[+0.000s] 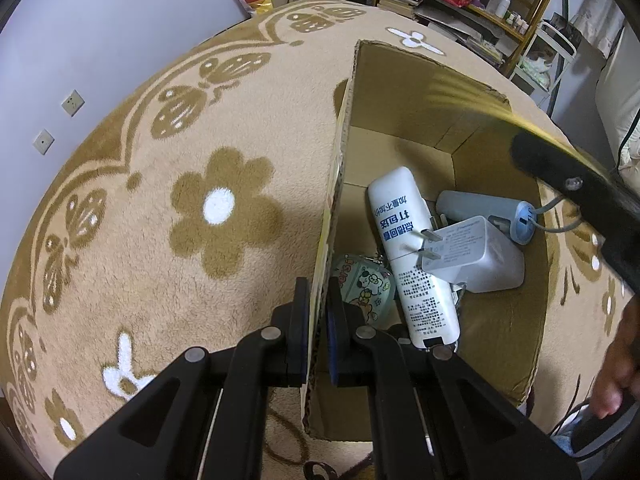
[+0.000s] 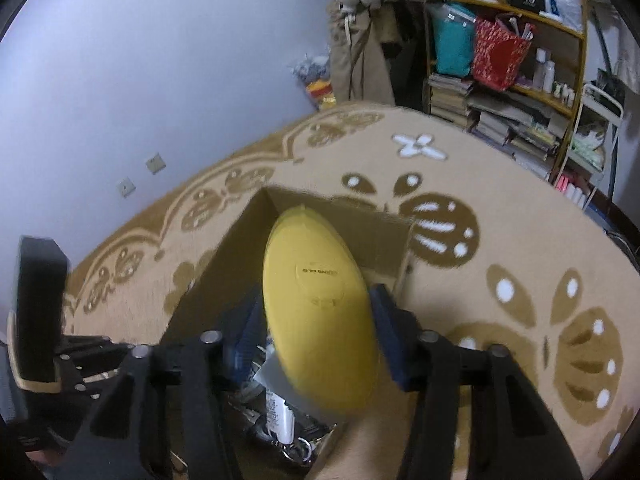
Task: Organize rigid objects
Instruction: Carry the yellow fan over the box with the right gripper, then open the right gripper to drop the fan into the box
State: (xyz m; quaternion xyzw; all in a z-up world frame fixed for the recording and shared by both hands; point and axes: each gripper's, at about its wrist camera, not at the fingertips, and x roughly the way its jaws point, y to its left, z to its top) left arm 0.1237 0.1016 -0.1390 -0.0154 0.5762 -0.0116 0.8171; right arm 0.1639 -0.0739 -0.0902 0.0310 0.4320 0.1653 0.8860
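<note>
Up close, the left wrist view shows the left tongs (image 1: 319, 312) clamped on the cardboard box (image 1: 500, 288) wall, with a white tube (image 1: 412, 256), charger (image 1: 476, 256) and keychain (image 1: 362, 288) inside. Only the right wrist view shows the right tongs (image 2: 316, 336) gripping a yellow oval case (image 2: 316, 304) above the box (image 2: 224, 272).

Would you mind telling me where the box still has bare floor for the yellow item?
The box floor is bare at the far end, between the far wall and the white tube. The near end is crowded: tube, charger, grey cylinder and keychain.
</note>
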